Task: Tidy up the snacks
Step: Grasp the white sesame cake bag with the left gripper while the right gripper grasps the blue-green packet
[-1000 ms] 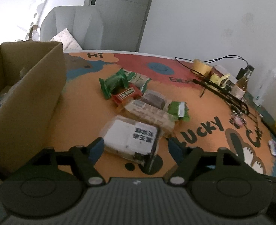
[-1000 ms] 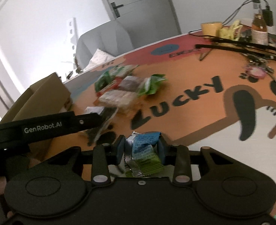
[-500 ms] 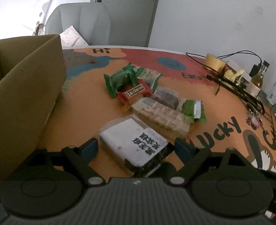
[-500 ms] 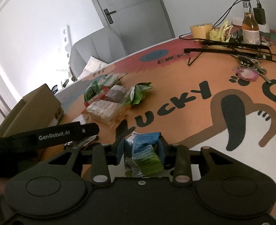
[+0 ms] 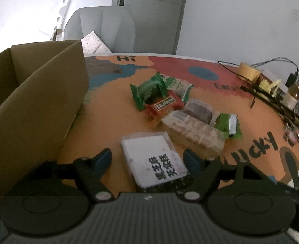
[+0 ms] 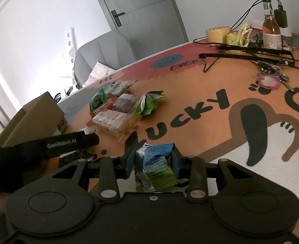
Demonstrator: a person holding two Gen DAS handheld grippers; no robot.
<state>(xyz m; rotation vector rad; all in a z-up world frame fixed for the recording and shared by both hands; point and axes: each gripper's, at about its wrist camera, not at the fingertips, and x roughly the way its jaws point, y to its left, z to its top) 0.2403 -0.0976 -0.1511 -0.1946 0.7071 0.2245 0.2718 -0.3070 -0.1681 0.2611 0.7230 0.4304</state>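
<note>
- We've got a cardboard box (image 5: 35,105) hard on our left, its plain brown wall rising right next to the left gripper (image 5: 147,158); only a sliver of the inside shows, so we can't tell what's in it.
- Between the left gripper's blue pads lies a flat white packet (image 5: 153,158) with bold black characters on a glossy wrapper. The jaws are closing around it, but there's a gap of orange mat on both sides, so nothing is pinched.
- Just beyond sits the snack pile (image 5: 180,109): crinkly green wrappers, a red bar, a clear pack with something dark brown in it, and a long clear sleeve of pale biscuits, all touching or overlapping.
- The right gripper (image 6: 152,159) is clamped on a crumpled blue and green sachet (image 6: 155,162), foil edge poking out towards the camera; the jaws are easing open slightly, pads on it both sides.
- A black strap reading "GenRobot.AI" (image 6: 68,143) cuts across the right view's lower left and hides part of the white packet.
- The far edge is cluttered: yellow tape roll (image 6: 217,33), amber glass bottle (image 6: 271,28), black cables (image 6: 243,18), a bunch of keys (image 6: 271,79).
- Everything sits on a printed cartoon mat (image 6: 190,85), mostly orange.
</note>
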